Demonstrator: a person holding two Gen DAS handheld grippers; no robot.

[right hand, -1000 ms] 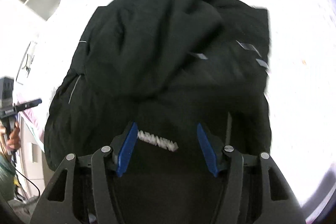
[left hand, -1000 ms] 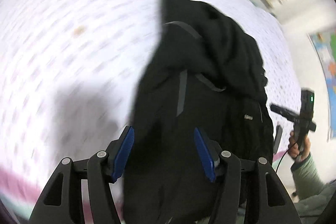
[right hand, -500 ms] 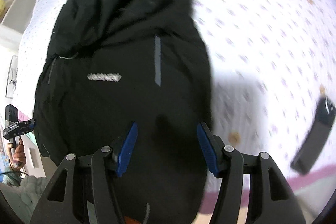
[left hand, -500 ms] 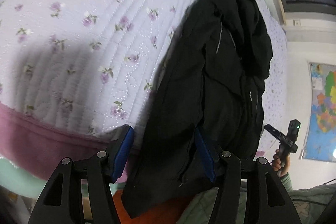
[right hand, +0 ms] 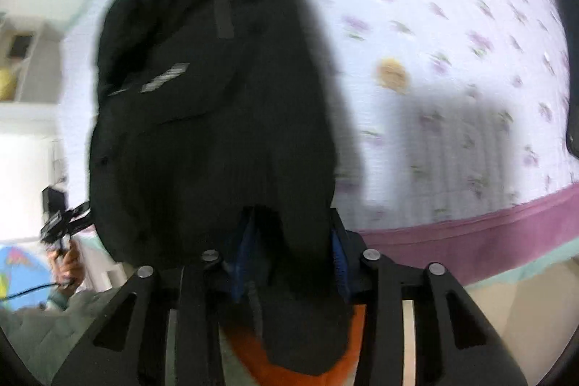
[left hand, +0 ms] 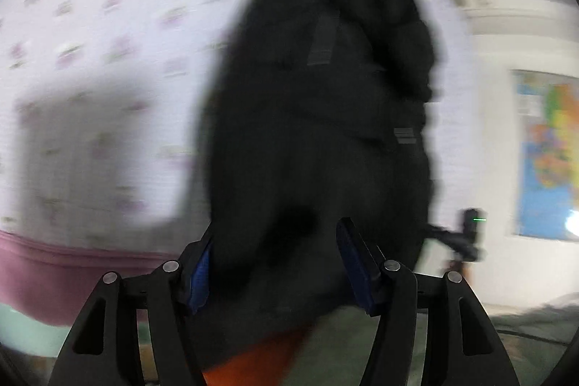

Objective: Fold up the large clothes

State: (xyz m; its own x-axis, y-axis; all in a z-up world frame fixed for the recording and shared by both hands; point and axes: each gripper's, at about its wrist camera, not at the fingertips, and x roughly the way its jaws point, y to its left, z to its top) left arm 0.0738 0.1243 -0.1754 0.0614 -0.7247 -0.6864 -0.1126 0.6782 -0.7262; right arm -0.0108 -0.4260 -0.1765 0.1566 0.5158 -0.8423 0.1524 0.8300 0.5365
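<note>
1. My left gripper (left hand: 277,263): fingers spread, black jacket (left hand: 318,118) hem lying between them.
2. My right gripper (right hand: 289,255): narrowed around jacket hem; a firm pinch I cannot confirm.
3. Jacket lies lengthwise on floral bedspread (left hand: 101,24).

Bare quilt (left hand: 108,35) flanks the black jacket (left hand: 325,132).

Legible text: none in either view; both are motion-blurred

- Black jacket (right hand: 217,118): pale printed strip on the chest (right hand: 164,80), lettering smeared, unreadable; in the left wrist view a small grey tab (left hand: 405,135), no characters made out
- Wall map poster (left hand: 550,154): coloured areas only, any labels too blurred to read
- Floral bedspread (right hand: 452,35): flower pattern, no writing
</note>
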